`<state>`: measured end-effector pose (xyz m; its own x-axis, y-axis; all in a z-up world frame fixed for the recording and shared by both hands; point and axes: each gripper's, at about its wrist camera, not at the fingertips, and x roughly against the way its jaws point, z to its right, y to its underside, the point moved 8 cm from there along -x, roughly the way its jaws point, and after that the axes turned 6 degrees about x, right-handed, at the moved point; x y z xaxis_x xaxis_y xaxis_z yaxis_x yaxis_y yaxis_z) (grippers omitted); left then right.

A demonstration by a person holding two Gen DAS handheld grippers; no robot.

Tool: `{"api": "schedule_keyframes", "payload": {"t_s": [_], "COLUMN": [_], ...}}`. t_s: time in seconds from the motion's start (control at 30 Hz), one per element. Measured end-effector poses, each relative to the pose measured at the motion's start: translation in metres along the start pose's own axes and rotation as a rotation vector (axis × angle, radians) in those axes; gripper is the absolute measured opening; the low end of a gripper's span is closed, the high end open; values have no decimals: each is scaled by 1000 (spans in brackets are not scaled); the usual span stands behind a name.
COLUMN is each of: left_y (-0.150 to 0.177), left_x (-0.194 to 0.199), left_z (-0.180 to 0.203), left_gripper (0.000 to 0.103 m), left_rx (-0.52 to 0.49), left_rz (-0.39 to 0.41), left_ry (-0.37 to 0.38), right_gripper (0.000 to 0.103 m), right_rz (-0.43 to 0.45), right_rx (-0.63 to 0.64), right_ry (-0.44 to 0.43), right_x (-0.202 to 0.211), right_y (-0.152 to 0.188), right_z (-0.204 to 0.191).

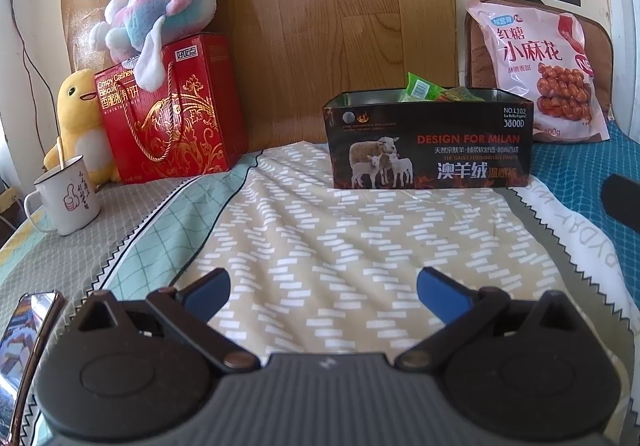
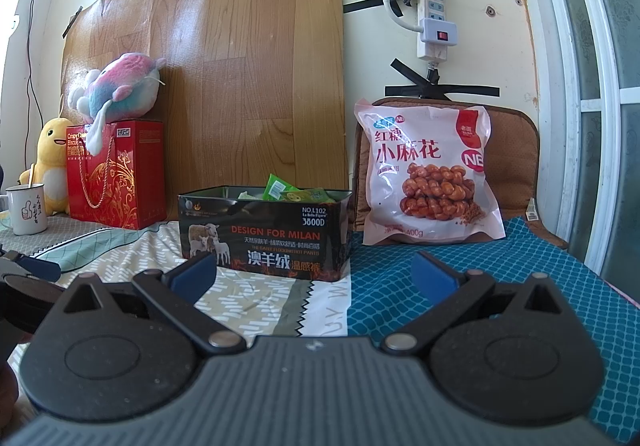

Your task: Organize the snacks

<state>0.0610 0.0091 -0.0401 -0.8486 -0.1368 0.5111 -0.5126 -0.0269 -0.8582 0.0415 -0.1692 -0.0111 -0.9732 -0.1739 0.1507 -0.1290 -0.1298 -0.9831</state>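
a black tin box [image 1: 430,142] with sheep printed on its front is standing open on the bed [image 1: 320,246], near a wood-grain board [image 1: 320,26] that is leaning against the wall. inside it, green snack packets [image 1: 424,88] are poking up above the rim toward the right side; from the right wrist view the same packets [image 2: 280,188] are sitting in the tin [image 2: 264,234] along with a pale wrapper, though how full it is below the rim cannot be told. a large pink bag of twisted dough snacks [image 2: 430,174] is leaning upright against a brown cushion [image 2: 516,166] to the right of the tin, resting on the blue patterned cover [image 2: 500,278], close to the tin but not touching it. to the left, a red gift box [image 1: 172,110] of cashew biscuits with a cord handle is standing closed, with a pink and blue plush toy [image 1: 160,10] lying on top of it and a yellow plush duck [image 1: 78,118] sitting just beside it. a white mug [image 1: 64,194] with a stick in it is standing in front of the duck.

the left gripper [image 1: 323,292] is hovering low over the patterned bedding, well short of the tin, its blue-padded fingers [image 1: 208,290] spread wide and holding nothing. the right gripper [image 2: 314,272] is hovering just before the tin, its fingers [image 2: 434,272] likewise spread wide and empty.
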Motion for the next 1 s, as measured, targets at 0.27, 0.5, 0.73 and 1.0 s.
{"api": "schedule_keyframes", "payload": {"t_s": [0.27,0.5,0.73,1.0], "left_y": [0,1,-1,-2], "left_x": [-1,-1,3,8], "left_z": [0,1,-2,-4], "left_gripper": [103,103,103,103], "left_rx": [-1,-1,20,29], "left_rz": [-7,-17,-10,16], "left_ry": [-1,16,30,-4], "right_gripper": [103,103,103,103], "right_rz": [0,0,0,0], "right_rx": [0,0,0,1], "right_ry": [0,0,-1,-1], "right_x": [0,0,0,0], "right_y": [0,0,0,0], "right_z": [0,0,0,0]}}
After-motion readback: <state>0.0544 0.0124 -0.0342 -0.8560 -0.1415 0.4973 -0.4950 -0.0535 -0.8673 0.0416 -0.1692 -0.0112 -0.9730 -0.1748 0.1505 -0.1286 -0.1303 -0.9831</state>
